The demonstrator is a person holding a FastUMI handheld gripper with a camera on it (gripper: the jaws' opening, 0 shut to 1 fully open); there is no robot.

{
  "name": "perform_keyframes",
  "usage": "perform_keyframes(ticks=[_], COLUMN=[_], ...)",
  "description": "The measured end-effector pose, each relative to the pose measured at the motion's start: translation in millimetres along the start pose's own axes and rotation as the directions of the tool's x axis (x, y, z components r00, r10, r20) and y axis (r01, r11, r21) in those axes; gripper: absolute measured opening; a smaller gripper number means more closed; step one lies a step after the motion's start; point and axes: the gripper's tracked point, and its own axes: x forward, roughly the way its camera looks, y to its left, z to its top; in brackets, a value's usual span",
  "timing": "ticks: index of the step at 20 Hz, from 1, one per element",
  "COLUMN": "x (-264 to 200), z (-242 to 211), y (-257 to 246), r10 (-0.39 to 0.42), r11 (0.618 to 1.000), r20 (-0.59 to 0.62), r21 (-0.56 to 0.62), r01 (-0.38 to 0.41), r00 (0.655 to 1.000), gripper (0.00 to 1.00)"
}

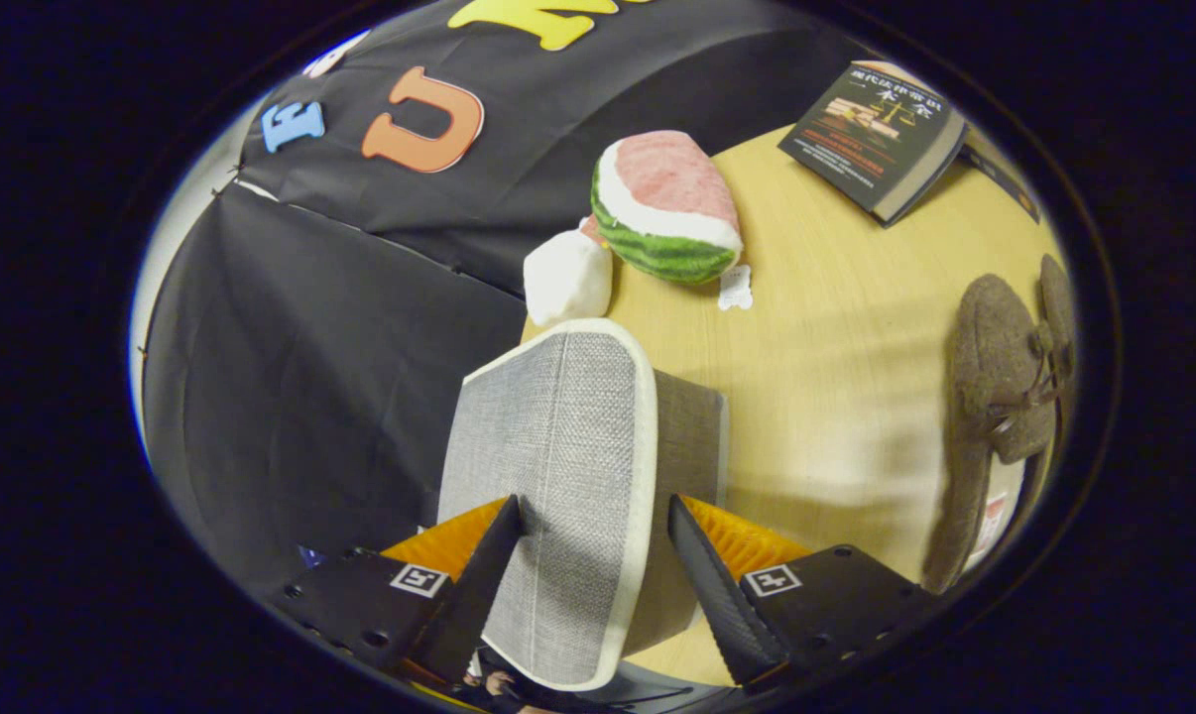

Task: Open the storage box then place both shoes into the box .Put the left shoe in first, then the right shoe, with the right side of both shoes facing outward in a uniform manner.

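The gripper is spread wide, its fingers standing either side of the storage box's grey fabric lid without either one clearly pressing on it; the left finger sits right at the lid's face, the right finger apart from its white-piped edge. The lid looks raised, tilted up off the storage box, whose grey wall shows just behind it at about two o'clock from the fingers. So the opening step seems to be in hand, with no shoe yet inside as far as can be judged; the box's inside is hidden.

Beyond the lid at twelve o'clock lies a white plush lump, and touching it at one o'clock a plush watermelon slice. Farther off at two o'clock a book rests on the wooden table. At three o'clock a brown felt shoe lies near the table's edge, well apart from the box.

Next, the lid likely needs pushing fully back, then the left shoe fetched.
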Motion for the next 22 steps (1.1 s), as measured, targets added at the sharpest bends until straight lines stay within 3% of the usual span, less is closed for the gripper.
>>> perform_keyframes(ticks=[2, 4, 6, 9, 12, 16, 22], x=[-2.9, -5.4, -6.5, -11.7, -17.9, -36.9, -57.3], z=[1.3, -0.8, -1.8, -3.9, -4.9, 0.5, 4.7], y=[0.1, 2.2, 15.1, 15.8, 21.4, 49.2, 130.0], r10=[-0.034, -0.054, -0.007, -0.038, -0.082, -0.069, -0.034], r11=[0.999, 0.998, 1.0, 0.999, 0.996, 0.997, 0.983], r20=[0.024, 0.036, 0.026, 0.011, 0.013, 0.027, 0.044], r21=[-0.029, -0.038, -0.005, -0.018, -0.031, -0.035, -0.18], r01=[0.035, 0.055, 0.007, 0.038, 0.082, 0.07, 0.041], r00=[0.999, 0.998, 1.0, 0.999, 0.997, 0.997, 0.998], gripper=[0.74, 0.69, 0.44, 0.11, 0.01, 0.01, 0.01])
